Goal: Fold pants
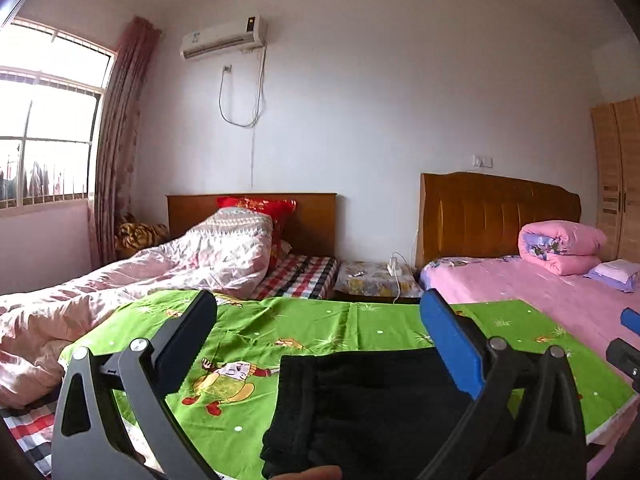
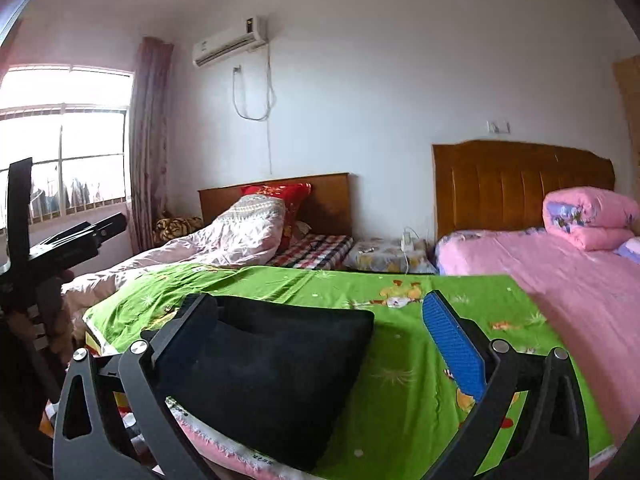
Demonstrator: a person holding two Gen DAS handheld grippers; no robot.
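Although the black pants (image 2: 264,384) already lay as a compact dark bundle on the green cartoon sheet (image 2: 404,372) covering the surface, whether another fold was owed could not be told from here; judging by the squared-off shape, the job looked close to finished. The left tool (image 1: 324,344) hung with its fingers spread wide, nothing pinched, the pants sitting low between them toward the blue pad. The right tool (image 2: 324,340) was just as wide apart and empty, the bundle lying under its dark left finger and reaching toward the middle, well clear of the blue finger (image 2: 456,344).
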